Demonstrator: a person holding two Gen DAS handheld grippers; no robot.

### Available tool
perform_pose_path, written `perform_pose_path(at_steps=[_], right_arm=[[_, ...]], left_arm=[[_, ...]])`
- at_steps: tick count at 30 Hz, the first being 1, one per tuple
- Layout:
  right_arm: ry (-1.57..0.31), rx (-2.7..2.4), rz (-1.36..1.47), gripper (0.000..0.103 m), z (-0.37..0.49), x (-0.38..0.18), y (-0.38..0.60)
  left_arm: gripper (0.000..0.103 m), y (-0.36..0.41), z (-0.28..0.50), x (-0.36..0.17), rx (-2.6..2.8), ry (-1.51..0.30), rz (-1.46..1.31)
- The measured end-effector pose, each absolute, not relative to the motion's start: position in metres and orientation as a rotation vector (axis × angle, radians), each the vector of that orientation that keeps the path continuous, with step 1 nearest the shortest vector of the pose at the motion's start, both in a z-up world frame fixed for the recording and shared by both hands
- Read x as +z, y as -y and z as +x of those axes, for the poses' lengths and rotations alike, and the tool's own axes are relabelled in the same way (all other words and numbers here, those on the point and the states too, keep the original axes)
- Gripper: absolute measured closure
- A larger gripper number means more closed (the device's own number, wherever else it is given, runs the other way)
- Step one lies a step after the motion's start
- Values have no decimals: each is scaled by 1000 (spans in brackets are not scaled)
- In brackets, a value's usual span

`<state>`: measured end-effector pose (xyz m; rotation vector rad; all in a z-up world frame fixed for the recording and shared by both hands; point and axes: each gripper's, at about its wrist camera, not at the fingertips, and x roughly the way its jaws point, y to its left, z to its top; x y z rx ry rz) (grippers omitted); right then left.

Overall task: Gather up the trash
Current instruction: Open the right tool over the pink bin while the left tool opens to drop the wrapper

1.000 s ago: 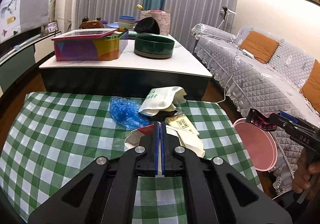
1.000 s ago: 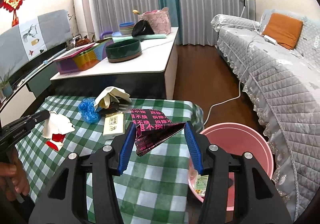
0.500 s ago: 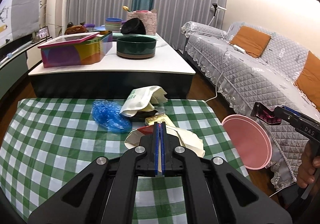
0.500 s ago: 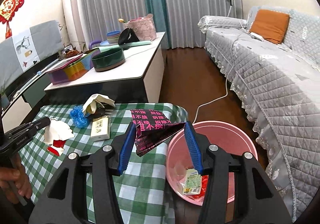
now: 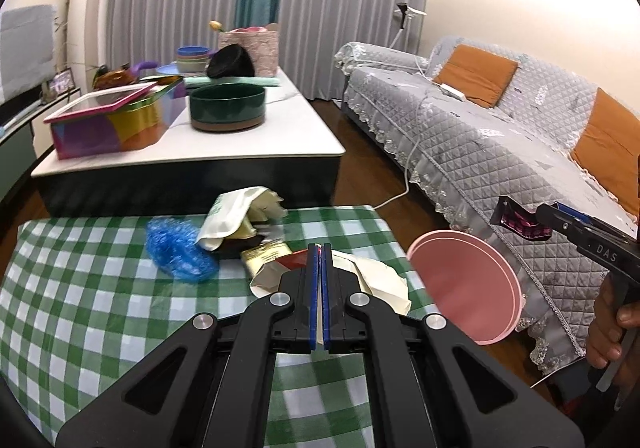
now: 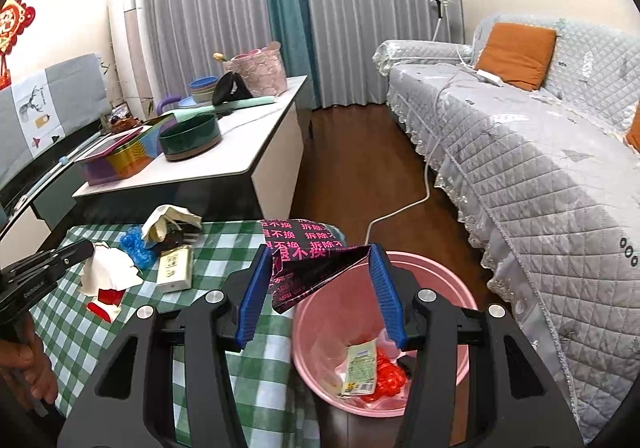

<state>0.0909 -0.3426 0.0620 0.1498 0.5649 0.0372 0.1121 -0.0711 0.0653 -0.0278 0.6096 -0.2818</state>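
Observation:
My right gripper (image 6: 319, 252) is shut on a black wrapper with pink characters (image 6: 308, 260). It hangs over the near left rim of the pink basin (image 6: 440, 288), which holds a yellow-green packet (image 6: 360, 364) and red scraps. In the left wrist view that gripper (image 5: 520, 218) shows at the right above the basin (image 5: 464, 288). My left gripper (image 5: 319, 260) is shut on a crumpled white and red paper (image 5: 380, 280), held over the green checked tablecloth (image 5: 80, 308). A blue plastic bag (image 5: 176, 248), a white paper bag (image 5: 232, 216) and a cream box (image 6: 174, 268) lie on the cloth.
A white-topped coffee table (image 5: 260, 144) stands beyond the cloth, bearing a dark green bowl (image 5: 227, 106) and a colourful tin (image 5: 108, 124). A grey quilted sofa (image 6: 540, 176) runs along the right, with a white cable (image 6: 400, 210) on the wooden floor.
Both grippers have moved right with their loads. The black wrapper went from above the cloth to above the basin's rim. The white paper came nearer the table's right edge.

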Motion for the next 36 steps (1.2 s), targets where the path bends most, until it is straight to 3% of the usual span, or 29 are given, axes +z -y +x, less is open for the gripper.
perform_pose_path(at_steps=[22, 36], right_arm=[[-575, -76, 239, 53, 96, 56, 416], [-628, -105, 252, 53, 111, 35, 433]], left_arm=[[102, 199, 145, 68, -442, -621, 16], [102, 250, 165, 39, -499, -680, 64]])
